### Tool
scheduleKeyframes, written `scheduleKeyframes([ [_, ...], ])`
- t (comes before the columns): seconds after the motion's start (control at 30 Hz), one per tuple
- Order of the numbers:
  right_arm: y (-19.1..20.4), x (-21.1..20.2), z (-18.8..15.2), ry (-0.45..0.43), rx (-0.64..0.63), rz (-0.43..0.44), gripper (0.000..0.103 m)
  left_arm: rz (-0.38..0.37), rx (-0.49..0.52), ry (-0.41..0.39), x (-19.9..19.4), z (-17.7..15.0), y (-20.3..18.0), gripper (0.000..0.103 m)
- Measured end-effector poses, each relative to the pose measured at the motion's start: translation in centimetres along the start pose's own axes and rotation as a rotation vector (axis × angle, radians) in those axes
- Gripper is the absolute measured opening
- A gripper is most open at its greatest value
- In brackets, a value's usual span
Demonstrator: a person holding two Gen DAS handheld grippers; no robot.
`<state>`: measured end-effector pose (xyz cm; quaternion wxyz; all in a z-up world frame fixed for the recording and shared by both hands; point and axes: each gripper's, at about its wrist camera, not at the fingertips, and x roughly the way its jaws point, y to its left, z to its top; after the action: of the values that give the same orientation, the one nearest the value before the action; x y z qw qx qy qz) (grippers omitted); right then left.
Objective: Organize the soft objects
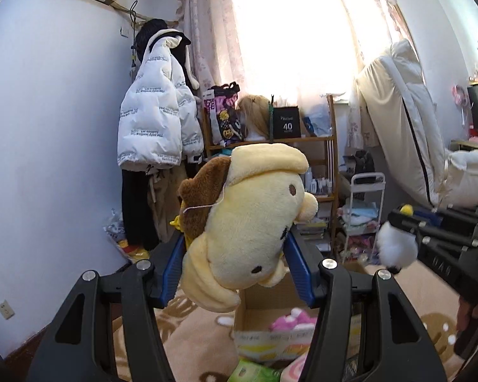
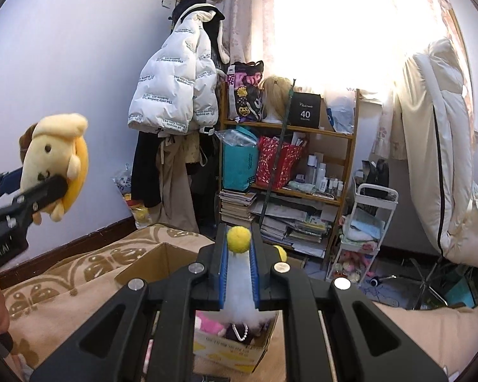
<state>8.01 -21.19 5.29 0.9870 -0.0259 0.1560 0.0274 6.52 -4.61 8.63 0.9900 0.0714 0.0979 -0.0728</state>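
Note:
My left gripper [image 1: 235, 251] is shut on a pale yellow plush dog with a brown beret [image 1: 248, 219], held in the air above an open cardboard box [image 1: 261, 315]; it also shows at the left of the right wrist view [image 2: 52, 162]. My right gripper [image 2: 239, 251] is shut on a white fluffy toy with a yellow pompom [image 2: 239, 238], held above the same box [image 2: 239, 350]. That white toy shows at the right of the left wrist view [image 1: 396, 246]. A pink plush [image 1: 291, 318] lies inside the box.
The box stands on a beige patterned rug [image 2: 79, 273]. A wooden shelf [image 2: 286, 133] full of bags and books stands ahead by the window. A white jacket [image 2: 175, 86] hangs left of it. A white trolley [image 2: 366, 222] and folded mattress [image 2: 430, 146] stand right.

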Motion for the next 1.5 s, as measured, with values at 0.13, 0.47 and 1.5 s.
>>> scheduleKeyframes([
  [0.13, 0.1, 1.5, 0.0, 0.012, -0.004, 0.016, 0.013, -0.033, 0.031, 0.013, 2.3, 0.0, -0.5, 0.058],
  [0.47, -0.2, 5.3, -2.0, 0.076, 0.028, 0.045, 0.013, -0.045, 0.04, 0.107, 7.6, -2.7, -1.5, 0.058],
  [1.5, -2.1, 8.0, -6.5, 0.269, 0.182, 0.09, 0.052, -0.077, -0.016, 0.357, 11.1, -7.8, -1.6, 0.09],
])
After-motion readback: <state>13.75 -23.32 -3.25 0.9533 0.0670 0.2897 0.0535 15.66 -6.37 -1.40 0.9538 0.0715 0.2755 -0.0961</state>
